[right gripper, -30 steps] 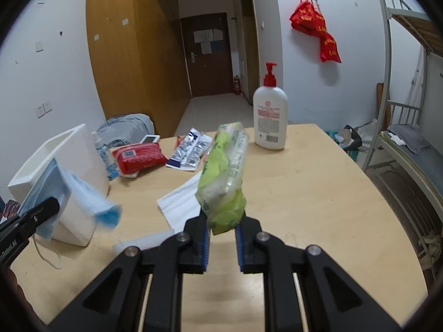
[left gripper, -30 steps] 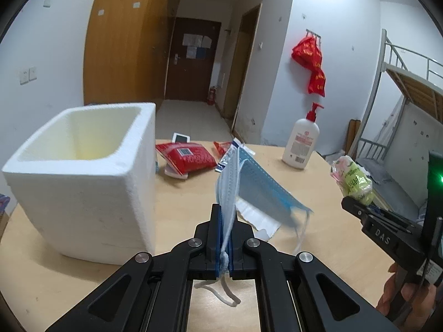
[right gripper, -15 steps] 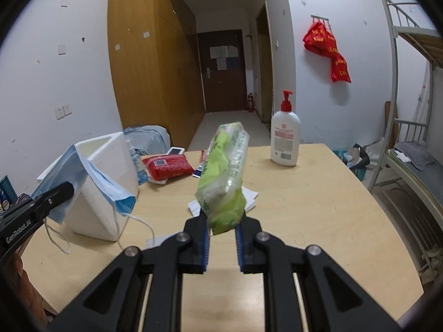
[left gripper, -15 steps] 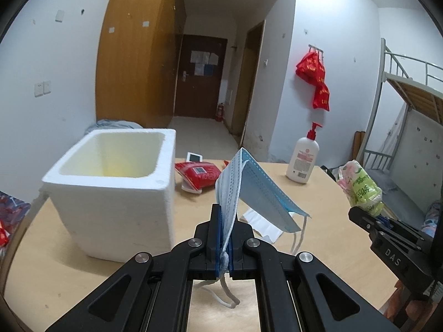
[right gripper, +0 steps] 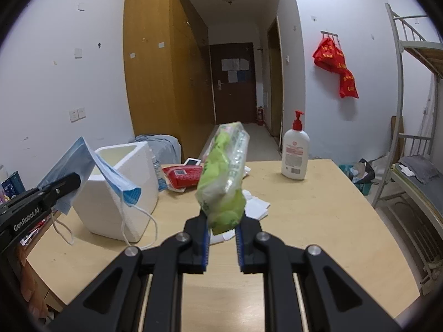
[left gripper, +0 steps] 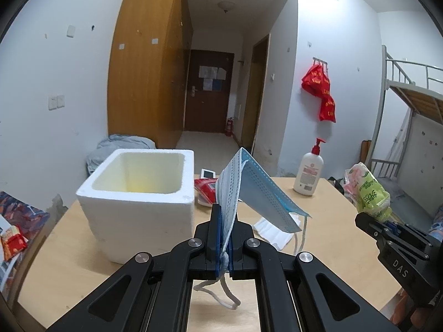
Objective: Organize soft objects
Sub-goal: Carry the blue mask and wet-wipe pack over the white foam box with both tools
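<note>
1. Pinching a blue face mask [left gripper: 243,191] in my left gripper [left gripper: 224,238], I am holding it above the wooden table [left gripper: 318,249], just to the right of the white foam box [left gripper: 138,207]; the jaws are pressed together on the mask's folded edge, and one ear loop [left gripper: 218,293] is dangling below them.
2. I am gripping a green plastic packet [right gripper: 224,177] in my right gripper [right gripper: 221,235], whose jaws are closed on the packet's lower end, so the packet is standing up over the table, well to the right of the foam box.
3. I am seeing the box's open top facing up, with its pale hollow showing nothing inside that I can make out.
4. I am noticing a red pouch [right gripper: 182,175] lying on the table just behind and to the right of the box, and a white pump bottle [right gripper: 295,152] standing further right of it.
5. I am also seeing a white tissue [left gripper: 272,231] lying flat on the table, right of the box and beneath the hanging mask.
</note>
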`<move>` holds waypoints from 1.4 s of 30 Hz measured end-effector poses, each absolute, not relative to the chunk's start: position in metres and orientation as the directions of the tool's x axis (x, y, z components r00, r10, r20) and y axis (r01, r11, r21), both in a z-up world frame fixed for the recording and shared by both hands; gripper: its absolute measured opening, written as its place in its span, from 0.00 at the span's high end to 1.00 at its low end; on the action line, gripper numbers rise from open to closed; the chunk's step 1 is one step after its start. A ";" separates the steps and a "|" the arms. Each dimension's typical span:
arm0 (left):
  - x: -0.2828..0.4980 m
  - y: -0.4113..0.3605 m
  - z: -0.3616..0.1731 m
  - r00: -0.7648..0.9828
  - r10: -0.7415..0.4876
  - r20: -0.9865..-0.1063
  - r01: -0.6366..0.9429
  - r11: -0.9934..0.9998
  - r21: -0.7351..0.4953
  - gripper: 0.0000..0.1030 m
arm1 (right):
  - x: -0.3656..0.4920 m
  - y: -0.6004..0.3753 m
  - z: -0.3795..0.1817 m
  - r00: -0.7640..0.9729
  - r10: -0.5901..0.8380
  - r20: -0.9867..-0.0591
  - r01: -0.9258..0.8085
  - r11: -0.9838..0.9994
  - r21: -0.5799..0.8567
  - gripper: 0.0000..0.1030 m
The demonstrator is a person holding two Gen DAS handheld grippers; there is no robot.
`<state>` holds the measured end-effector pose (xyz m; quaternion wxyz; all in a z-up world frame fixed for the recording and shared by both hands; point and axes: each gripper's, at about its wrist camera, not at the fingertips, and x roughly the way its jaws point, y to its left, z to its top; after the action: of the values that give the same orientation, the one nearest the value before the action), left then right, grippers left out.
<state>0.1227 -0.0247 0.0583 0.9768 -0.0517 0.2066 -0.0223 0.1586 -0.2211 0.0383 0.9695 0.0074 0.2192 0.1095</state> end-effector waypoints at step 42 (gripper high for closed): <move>0.066 0.075 0.069 0.896 0.249 -0.368 -0.296 0.952 -0.079 0.97 | 0.155 -0.103 0.044 0.756 0.505 -0.416 -0.535 0.843 0.050 0.82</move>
<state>0.0664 0.0754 0.0692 0.9714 -0.0665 0.1796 0.1403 0.1552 -0.1034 0.0441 0.9363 -0.0358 0.2116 0.2778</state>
